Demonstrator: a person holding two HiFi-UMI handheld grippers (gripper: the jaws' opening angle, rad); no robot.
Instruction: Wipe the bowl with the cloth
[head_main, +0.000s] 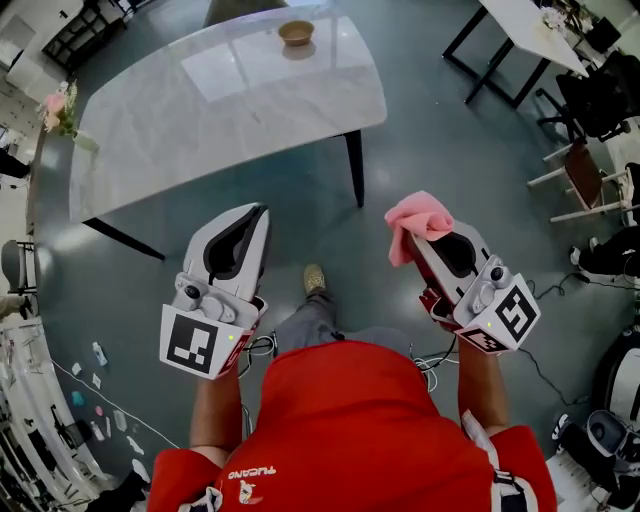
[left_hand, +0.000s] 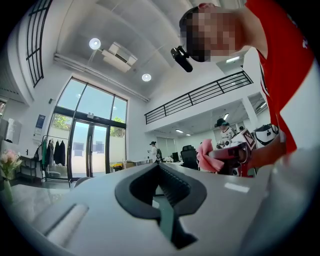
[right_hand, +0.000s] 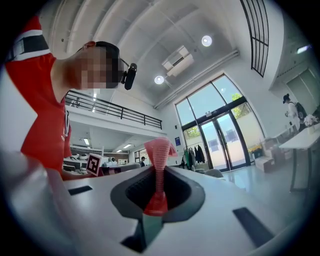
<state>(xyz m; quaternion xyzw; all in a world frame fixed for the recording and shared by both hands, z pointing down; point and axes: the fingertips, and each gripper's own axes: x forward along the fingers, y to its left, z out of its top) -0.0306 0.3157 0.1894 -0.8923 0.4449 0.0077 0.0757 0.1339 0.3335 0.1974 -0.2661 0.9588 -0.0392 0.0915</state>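
The right gripper (head_main: 428, 238) is clamped on the pink cloth (head_main: 418, 220), which flops in soft folds above the jaws. It looks light and limp, so I'd say a bunched pinch suits it. The left gripper (head_main: 252, 218) is closed on nothing. The bowl (head_main: 296, 33) sits well apart, at the far edge of the marble table (head_main: 200, 120). It looks small, rigid, probably slick, so steady it at the rim.

One bowl (head_main: 296, 33), one cloth (head_main: 418, 222), one marble table (head_main: 200, 125).
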